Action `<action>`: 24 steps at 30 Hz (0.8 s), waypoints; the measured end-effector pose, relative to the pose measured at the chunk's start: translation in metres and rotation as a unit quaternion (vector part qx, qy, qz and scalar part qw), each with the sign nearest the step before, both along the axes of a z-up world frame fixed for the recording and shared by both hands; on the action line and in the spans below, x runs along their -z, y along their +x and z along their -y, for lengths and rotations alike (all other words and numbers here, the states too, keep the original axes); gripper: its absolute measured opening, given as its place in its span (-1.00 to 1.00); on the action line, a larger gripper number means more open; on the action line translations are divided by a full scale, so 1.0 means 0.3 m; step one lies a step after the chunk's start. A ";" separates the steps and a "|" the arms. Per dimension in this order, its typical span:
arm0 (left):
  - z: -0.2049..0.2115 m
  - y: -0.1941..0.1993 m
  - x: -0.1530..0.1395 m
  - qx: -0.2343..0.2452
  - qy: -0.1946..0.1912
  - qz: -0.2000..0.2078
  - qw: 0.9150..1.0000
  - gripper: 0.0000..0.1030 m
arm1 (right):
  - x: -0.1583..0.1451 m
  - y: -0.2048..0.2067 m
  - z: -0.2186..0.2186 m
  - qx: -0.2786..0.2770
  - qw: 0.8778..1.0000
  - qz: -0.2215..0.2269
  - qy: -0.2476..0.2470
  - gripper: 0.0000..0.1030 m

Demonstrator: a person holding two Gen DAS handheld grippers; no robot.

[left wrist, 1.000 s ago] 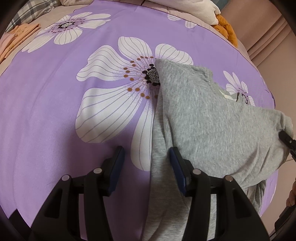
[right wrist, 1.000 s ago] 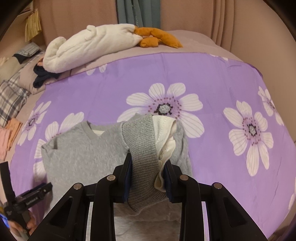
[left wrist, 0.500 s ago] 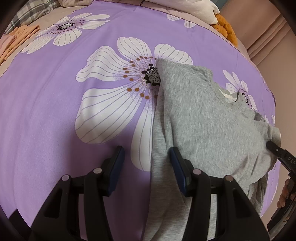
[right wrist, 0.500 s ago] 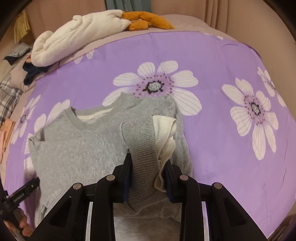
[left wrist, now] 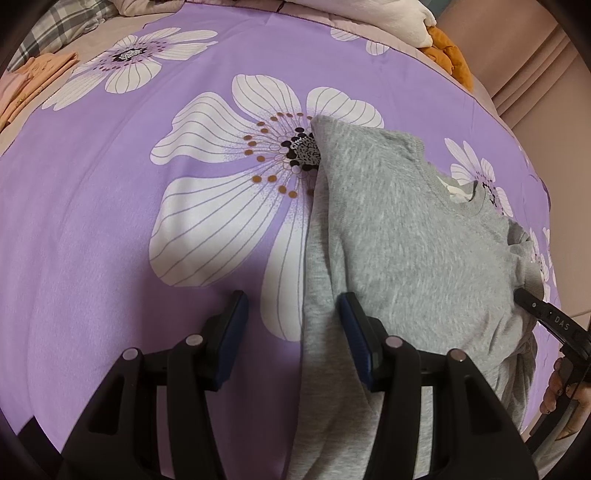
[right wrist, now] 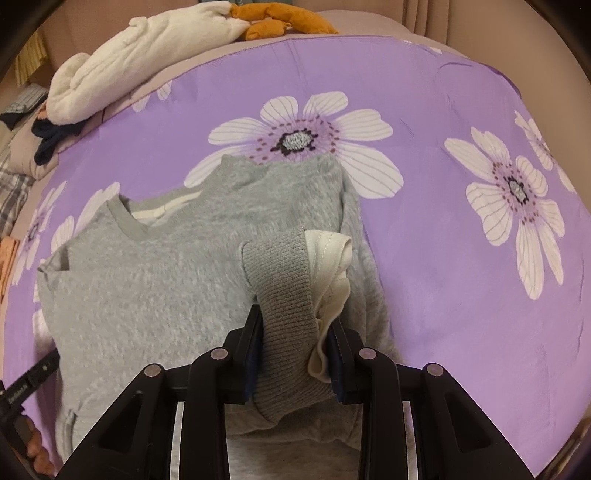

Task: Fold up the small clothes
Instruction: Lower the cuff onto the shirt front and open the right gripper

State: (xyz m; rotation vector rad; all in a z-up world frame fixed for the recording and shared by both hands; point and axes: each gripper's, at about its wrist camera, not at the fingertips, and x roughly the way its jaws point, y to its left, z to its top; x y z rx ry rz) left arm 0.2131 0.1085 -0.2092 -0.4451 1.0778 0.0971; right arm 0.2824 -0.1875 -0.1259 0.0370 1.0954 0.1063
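A white blanket [right wrist: 147, 70] and an orange toy [right wrist: 280, 22] are lying at the far edge of the bed [right wrist: 461, 295]. The grey sweater [right wrist: 177, 280] is lying on the purple sheet; the right hand-held gripper [right wrist: 293, 354] is clamping its ribbed cuff [right wrist: 284, 284], while the left hand-held gripper [left wrist: 293, 332] is standing apart over the sweater's edge.

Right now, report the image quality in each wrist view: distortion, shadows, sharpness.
Left wrist view: strong fisheye bending with dark corners; the open left gripper throws a soft shadow on the purple sheet; the grey sweater is sharp. Right wrist view: same curvature; even warm light, no glare; the right gripper clamps the ribbed cuff, knit clearly resolved.
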 end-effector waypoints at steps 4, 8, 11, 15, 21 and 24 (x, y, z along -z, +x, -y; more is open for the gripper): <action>0.002 -0.002 0.000 0.000 0.001 0.001 1.000 0.04 | 0.016 0.011 0.006 0.001 1.000 -0.008 0.003 -0.39; 0.004 0.002 -0.002 0.000 0.003 -0.003 1.000 0.04 | 0.040 0.019 0.019 0.005 1.000 -0.016 0.017 -0.39; 0.011 0.010 -0.008 0.000 0.006 -0.009 1.000 0.04 | 0.049 0.024 0.021 0.004 1.000 -0.020 0.017 -0.39; 0.012 0.006 -0.035 -0.006 -0.003 -0.018 1.000 -0.04 | 0.022 0.015 0.030 0.001 1.000 -0.017 0.026 -0.30; 0.036 -0.051 -0.118 0.002 -0.049 0.019 0.999 -0.02 | -0.055 -0.032 0.090 0.003 0.999 0.009 0.033 -0.14; 0.078 -0.076 -0.144 0.019 -0.053 0.032 0.998 -0.03 | -0.065 -0.047 0.113 0.008 0.999 0.014 0.029 -0.14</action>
